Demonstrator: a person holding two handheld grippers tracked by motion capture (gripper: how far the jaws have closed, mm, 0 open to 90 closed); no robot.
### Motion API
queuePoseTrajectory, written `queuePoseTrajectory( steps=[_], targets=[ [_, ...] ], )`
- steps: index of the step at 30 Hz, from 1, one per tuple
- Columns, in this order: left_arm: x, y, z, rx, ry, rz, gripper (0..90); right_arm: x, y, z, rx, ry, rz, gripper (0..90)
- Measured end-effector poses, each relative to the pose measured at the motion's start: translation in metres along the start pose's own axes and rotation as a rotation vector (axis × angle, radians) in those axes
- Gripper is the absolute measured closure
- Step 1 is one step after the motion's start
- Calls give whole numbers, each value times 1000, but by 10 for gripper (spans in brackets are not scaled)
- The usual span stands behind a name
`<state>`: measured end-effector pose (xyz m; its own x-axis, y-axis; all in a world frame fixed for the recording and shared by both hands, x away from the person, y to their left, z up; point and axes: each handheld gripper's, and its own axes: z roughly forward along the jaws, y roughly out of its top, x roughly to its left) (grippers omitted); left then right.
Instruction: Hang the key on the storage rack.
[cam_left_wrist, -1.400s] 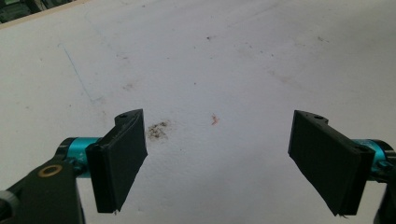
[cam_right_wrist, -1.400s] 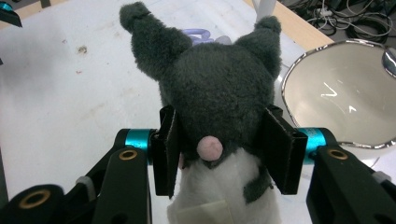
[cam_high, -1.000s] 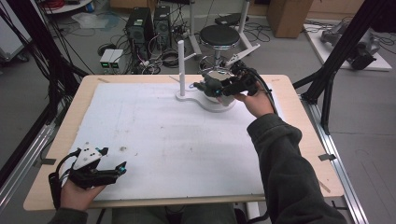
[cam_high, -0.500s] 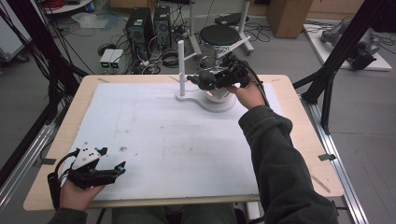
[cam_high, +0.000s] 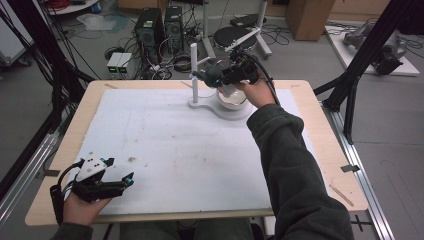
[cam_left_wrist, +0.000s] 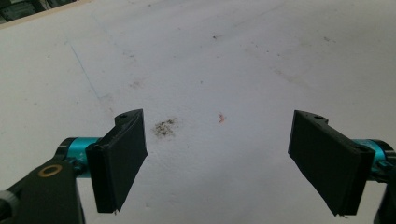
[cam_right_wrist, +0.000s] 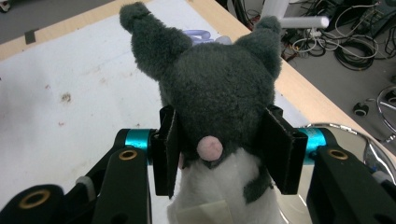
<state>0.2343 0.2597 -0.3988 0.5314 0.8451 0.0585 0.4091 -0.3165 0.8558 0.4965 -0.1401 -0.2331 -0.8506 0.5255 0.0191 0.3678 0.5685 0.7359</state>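
Right gripper view has the right gripper (cam_right_wrist: 219, 154) with its two black jaws clamped on the head of a grey plush mouse (cam_right_wrist: 219, 88), pads pressed into the fur either side of the pink nose, ears pointing away from the camera. Measured against the white post stand (cam_high: 194, 75) at the far edge of the worktop (cam_high: 65, 145), the toy has come up and across in the last second: earlier it sat low, right over the white bowl (cam_high: 234, 102) on the stand's base, and now it hangs higher, just beside the post near its side peg. I read that as the mouse lifted out of the bowl, carry under way, no set-down spot evident yet. The left gripper (cam_high: 100, 182) has kept to the near corner, well apart from the post, jaws wide with nothing but the white mat (cam_left_wrist: 233, 56) between them. The toy's lower body is cut off, and the bowl's inside is mostly hidden behind hand and gripper.
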Motion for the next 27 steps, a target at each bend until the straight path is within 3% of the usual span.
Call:
queuePoseTrajectory(
  steps=[13,16,27],
  targets=[
    [1,-1,-1,-2,1,-5,196,-5,15,14,-4,-27,16,519],
    [1,-1,-1,-1,2,-2,196,-7,14,21,13,-30,39,518],
    [2,-2,-3,-3,8,-5,196,-10,11,33,44,-53,51,516]
  ],
)
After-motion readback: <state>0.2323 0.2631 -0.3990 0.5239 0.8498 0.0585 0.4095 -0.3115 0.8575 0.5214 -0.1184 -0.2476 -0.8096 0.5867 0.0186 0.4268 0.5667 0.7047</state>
